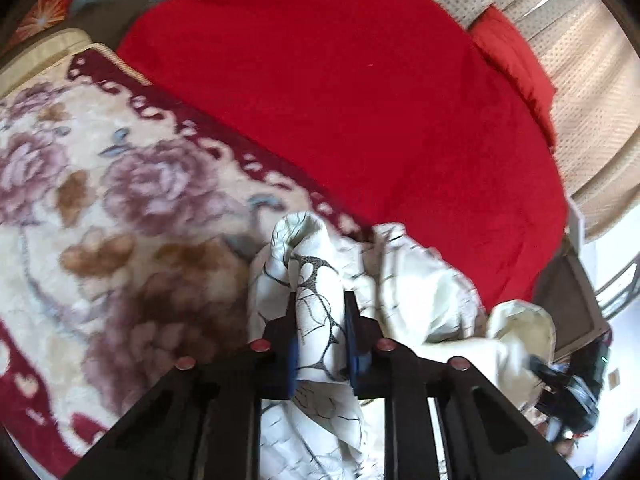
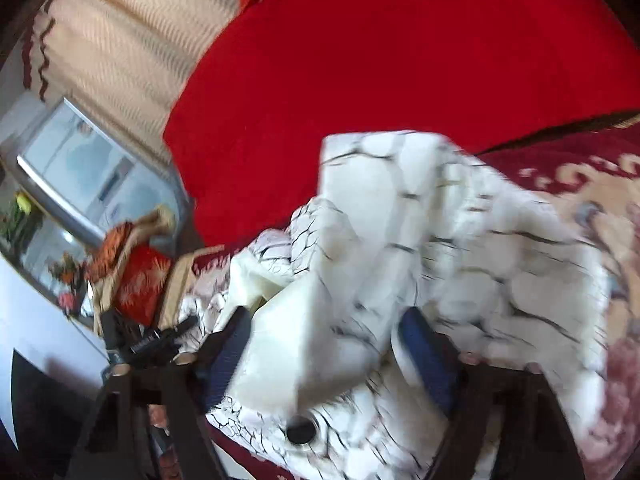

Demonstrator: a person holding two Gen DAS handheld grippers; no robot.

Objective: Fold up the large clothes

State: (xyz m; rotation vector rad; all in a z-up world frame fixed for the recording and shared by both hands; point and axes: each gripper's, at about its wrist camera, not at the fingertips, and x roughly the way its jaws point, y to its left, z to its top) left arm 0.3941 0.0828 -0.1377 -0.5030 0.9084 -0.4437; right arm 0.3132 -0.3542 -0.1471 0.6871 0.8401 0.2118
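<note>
both the left gripper (image 1: 320,336) and right gripper (image 2: 320,356) clamp the white black-veined garment (image 1: 400,280), lifted mid-fold; next, spread it flat on the red bed (image 1: 320,80).

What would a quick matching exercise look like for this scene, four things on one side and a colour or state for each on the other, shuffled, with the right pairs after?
Things:
1. left gripper
2. white garment
3. floral blanket
4. bed cover

Descriptions:
A. plain red
B. cream with mauve flowers and a dark red border
C. shut on a bunched fold of cloth
D. crumpled, with thin black crackle lines

Pairs: 1-C, 2-D, 3-B, 4-A
</note>
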